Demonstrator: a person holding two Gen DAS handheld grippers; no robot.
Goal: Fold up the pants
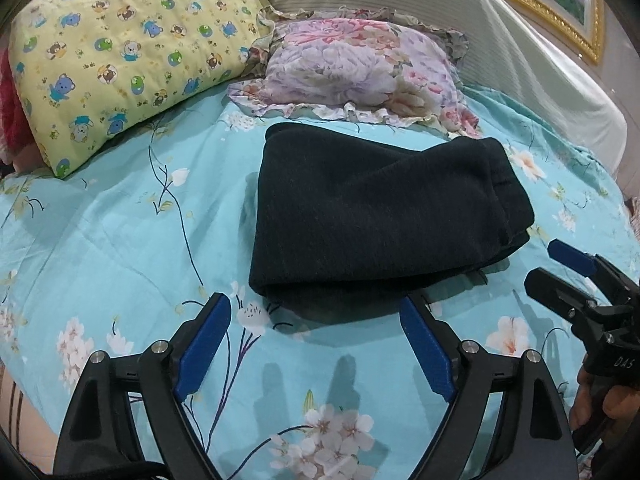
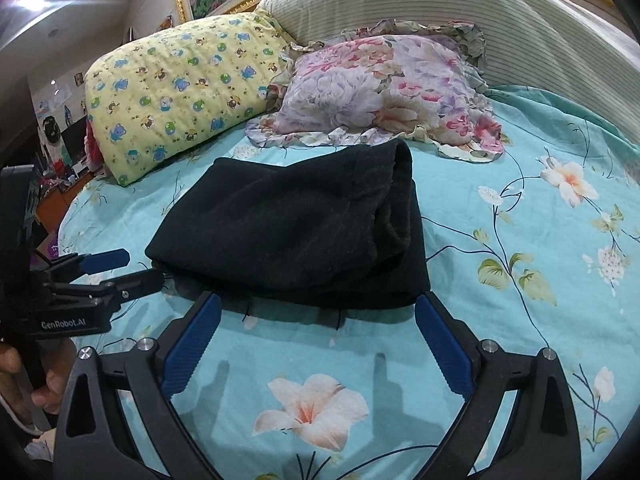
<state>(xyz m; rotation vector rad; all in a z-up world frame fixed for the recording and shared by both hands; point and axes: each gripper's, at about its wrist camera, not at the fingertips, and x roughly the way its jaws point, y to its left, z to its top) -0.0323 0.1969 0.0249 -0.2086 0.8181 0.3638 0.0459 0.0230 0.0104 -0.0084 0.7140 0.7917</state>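
Observation:
The dark pants (image 1: 372, 216) lie folded in a compact stack on the turquoise floral bedsheet (image 1: 100, 240), also shown in the right wrist view (image 2: 296, 224). My left gripper (image 1: 316, 308) is open and empty, just in front of the stack's near edge. My right gripper (image 2: 318, 306) is open and empty, its tips at the stack's near edge. The right gripper also shows at the right edge of the left wrist view (image 1: 560, 268). The left gripper shows at the left of the right wrist view (image 2: 136, 268).
A yellow bear-print pillow (image 1: 128, 52) and a floral ruffled pillow (image 1: 352, 68) lie behind the pants. A striped white bolster (image 1: 460, 20) runs along the headboard. A gold picture frame (image 1: 560, 12) hangs beyond. The bed edge drops away at left (image 2: 68, 216).

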